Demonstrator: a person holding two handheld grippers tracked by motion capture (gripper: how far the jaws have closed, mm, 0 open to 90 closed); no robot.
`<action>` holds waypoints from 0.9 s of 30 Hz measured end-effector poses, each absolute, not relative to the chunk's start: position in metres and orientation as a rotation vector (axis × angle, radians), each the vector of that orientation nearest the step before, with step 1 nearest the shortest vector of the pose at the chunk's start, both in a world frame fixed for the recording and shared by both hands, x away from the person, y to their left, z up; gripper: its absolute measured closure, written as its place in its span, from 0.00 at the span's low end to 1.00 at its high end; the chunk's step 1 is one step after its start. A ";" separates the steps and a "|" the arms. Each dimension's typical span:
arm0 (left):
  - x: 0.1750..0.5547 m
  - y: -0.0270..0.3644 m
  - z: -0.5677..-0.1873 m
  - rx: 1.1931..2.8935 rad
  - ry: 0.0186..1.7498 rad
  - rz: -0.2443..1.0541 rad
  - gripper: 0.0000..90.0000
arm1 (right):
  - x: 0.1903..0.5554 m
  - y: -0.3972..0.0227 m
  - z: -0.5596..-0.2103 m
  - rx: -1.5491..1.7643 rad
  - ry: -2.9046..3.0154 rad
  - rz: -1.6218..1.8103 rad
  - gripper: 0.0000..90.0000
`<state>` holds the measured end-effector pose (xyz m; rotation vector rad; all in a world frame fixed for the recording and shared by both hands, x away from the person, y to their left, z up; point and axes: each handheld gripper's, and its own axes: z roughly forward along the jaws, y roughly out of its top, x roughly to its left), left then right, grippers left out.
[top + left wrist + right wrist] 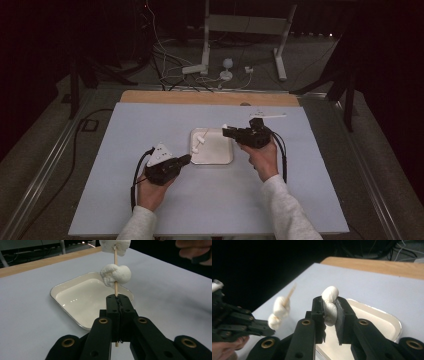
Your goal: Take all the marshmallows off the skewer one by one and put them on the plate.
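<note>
No readable writing. My left gripper (117, 305) clamps a skewer (115, 287) carrying two marshmallows (115, 275), frame centre. My right gripper (329, 312) pinches a marshmallow (330, 305). White tray (220, 159) mid-frame on pale blue table (210, 195); dark room, cables upper centre.

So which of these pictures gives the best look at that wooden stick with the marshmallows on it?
The left gripper view: the skewer stands close and sharp, clamped in the left gripper, with two marshmallows threaded on. The right gripper view shows it blurred and farther off. The high view shows it tiny, over the tray.
</note>
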<state>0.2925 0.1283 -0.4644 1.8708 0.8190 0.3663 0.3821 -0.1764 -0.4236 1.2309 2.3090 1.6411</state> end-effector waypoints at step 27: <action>0.297 0.133 -0.469 1.860 0.886 0.354 1.00 | 0.394 -0.150 -0.457 1.346 2.414 1.451 0.29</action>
